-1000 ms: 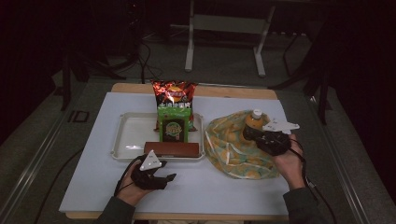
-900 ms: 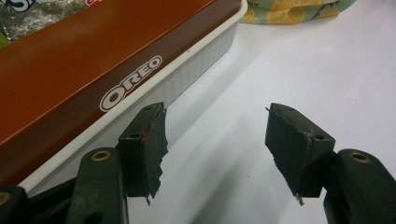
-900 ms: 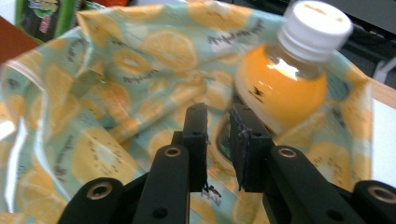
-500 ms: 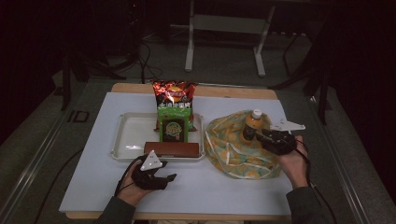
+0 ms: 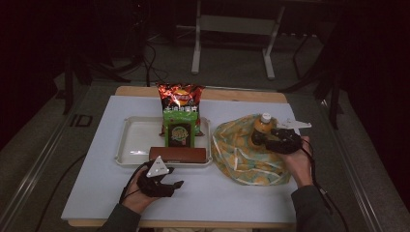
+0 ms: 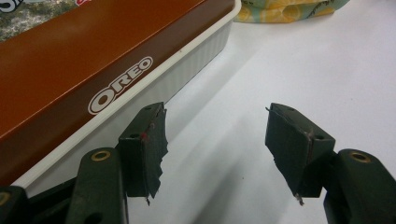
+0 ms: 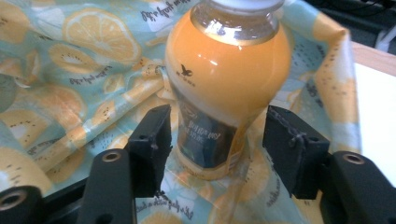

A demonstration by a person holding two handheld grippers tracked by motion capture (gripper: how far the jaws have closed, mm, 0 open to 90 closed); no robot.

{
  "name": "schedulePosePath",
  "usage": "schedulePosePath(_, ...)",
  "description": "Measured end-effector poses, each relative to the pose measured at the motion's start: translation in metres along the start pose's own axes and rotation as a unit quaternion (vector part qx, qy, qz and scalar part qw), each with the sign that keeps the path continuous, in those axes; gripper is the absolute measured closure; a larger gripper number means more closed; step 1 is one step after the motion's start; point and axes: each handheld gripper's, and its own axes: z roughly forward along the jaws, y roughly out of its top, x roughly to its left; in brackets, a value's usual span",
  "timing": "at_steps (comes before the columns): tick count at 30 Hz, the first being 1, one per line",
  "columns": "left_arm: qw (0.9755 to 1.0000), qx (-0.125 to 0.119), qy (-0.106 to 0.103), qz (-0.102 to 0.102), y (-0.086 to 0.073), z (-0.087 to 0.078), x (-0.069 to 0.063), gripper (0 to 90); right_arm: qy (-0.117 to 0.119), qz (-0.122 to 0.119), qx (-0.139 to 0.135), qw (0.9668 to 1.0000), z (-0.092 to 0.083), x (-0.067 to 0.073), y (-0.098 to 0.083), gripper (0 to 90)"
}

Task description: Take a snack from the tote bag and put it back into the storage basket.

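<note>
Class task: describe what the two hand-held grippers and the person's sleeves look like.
Both the left gripper and the right gripper are black with two blocky black jaws, brass-coloured pivot rivets, a pale grey three-cornered plate on top and a thin black trailing cable. The person's sleeves are dark grey-green.

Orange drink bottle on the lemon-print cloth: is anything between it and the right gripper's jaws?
Nothing visible. The right gripper has just been opening; its jaws now stand on either side of the orange drink bottle with a gap on each side, pads not pressing. The lemon-print cloth lies under and behind the bottle, not between.
</note>
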Motion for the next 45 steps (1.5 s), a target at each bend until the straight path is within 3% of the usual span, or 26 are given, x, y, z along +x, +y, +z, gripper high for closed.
schedulePosePath(10,1.0,0.001,-0.002,0.001,0.0,0.001,-0.001,38.0,0.025,0.007,0.008,0.9996,0.019,-0.007,0.0,35.4)
schedulePosePath(16,1.0,0.001,-0.004,0.001,0.0,0.001,-0.001,38.0,0.023,0.007,0.006,0.9997,0.018,-0.005,-0.005,38.1)
schedulePosePath(21,1.0,0.0,-0.006,0.003,0.001,0.002,-0.003,38.0,0.028,-0.004,0.01,0.9996,0.014,0.001,-0.007,41.7)
schedulePosePath(27,0.9996,-0.017,-0.022,-0.002,0.008,-0.001,-0.009,37.7,0.047,-0.025,0.01,0.9985,0.01,0.01,-0.01,46.8)
schedulePosePath(29,0.999,-0.032,-0.031,0.002,0.016,-0.004,-0.016,37.6,0.053,-0.037,0.012,0.9978,0.009,0.012,-0.011,48.5)
schedulePosePath(34,0.9981,-0.038,-0.044,0.018,0.034,-0.006,-0.027,37.6,0.049,-0.031,0.004,0.9983,-0.001,0.011,-0.013,49.2)
schedulePosePath(39,0.997,-0.044,-0.053,0.034,0.058,-0.001,-0.037,37.8,0.034,-0.015,-0.019,0.9991,-0.026,0.013,-0.019,49.8)
schedulePosePath(44,0.9945,-0.056,-0.066,0.058,0.094,0.004,-0.047,37.7,0.032,-0.003,-0.059,0.9977,-0.051,0.018,-0.027,49.7)
schedulePosePath(45,0.9945,-0.056,-0.066,0.058,0.094,0.004,-0.047,37.8,0.032,-0.003,-0.059,0.9977,-0.051,0.018,-0.027,49.7)
